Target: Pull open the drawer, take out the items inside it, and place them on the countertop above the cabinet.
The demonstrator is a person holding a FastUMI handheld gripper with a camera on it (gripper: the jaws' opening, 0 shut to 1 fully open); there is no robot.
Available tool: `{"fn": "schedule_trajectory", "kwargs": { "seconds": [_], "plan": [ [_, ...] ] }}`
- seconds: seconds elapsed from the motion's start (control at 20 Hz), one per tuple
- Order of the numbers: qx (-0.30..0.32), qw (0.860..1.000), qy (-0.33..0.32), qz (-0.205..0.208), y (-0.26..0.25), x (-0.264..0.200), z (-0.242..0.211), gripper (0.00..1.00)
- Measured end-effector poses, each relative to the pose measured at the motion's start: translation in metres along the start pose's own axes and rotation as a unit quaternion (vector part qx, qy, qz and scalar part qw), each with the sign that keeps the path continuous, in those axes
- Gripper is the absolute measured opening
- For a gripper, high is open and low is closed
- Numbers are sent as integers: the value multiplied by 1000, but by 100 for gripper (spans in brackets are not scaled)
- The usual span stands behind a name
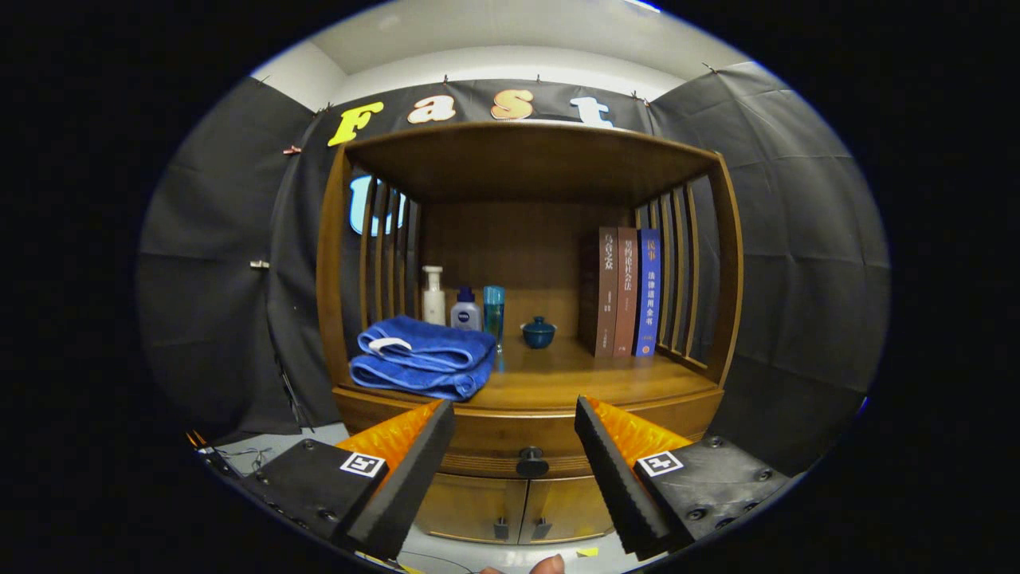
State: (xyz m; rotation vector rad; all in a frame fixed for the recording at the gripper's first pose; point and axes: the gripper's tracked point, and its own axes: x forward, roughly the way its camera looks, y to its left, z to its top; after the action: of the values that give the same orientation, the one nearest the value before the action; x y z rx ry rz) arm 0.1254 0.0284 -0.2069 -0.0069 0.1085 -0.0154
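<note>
Gripper [514,434] spread wide, holding nothing, both fingers level with the cabinet's front. Drawer [526,450] shut flush under the countertop [574,383], its dark round knob [531,461] centred in the gap between the fingers, a little beyond the tips. No contact with knob yet.

Below the drawer: 2 cabinet doors [510,506] with small handles, closed.

On the countertop already: folded blue towels [422,355] at the front left corner, near the edge; behind them a white pump bottle [433,295], a small white-and-blue bottle [465,311] and a teal tumbler [493,312]; a small blue lidded pot [539,332] near the middle; 3 books [628,291] upright against the right slats. Open wood in the front middle and front right, likely the easiest place to set things down.

Drawer contents hidden; impossible to tell what or how many items wait inside.

Progress, judged from this: nothing done. Aligned for the approach only. Left to do: close in on the knob, pinch it, pull the drawer out straight, release, then lift out each item and place it on the countertop, clear of the towels and the pot.

A fingertip [548,564] visible beneath the gripper, below the cabinet doors.
</note>
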Motion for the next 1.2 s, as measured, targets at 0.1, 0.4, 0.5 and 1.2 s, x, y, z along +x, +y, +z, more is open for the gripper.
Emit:
{"fn": "schedule_trajectory", "kwargs": {
  "seconds": [0.1,0.4,0.5,1.2],
  "plan": [
    [-12,1000,8,-4,-4,10,-23,99],
    [7,999,42,-6,-8,38,-80,99],
    [6,998,56,-9,-7,46,-99,99],
    [1,995,98,-24,-23,93,-144,30]
  ]
}}
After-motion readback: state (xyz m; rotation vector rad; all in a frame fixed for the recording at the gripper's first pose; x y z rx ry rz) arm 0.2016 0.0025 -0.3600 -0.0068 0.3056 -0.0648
